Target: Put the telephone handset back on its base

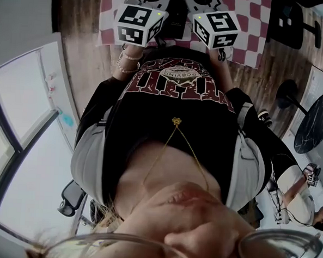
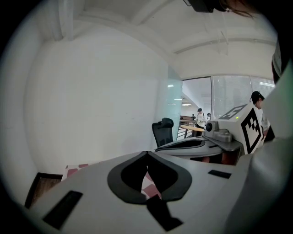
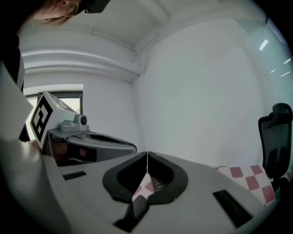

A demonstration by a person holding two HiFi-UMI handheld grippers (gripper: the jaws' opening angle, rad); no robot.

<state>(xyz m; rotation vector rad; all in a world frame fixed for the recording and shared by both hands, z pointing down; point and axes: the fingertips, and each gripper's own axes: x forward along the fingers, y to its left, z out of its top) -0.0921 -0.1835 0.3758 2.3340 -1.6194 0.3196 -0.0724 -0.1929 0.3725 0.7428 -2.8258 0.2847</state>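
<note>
Red and white checked cloth is lying below, the left tool is sitting squeezed tight on nothing, a dark thing, maybe the telephone, is lying between the tools, and the right tool is sitting squeezed tight and empty too.

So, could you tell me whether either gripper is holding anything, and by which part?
Nothing is held: the left gripper and the right gripper are both shut and empty, tips meeting, with checked cloth visible beyond.
</note>
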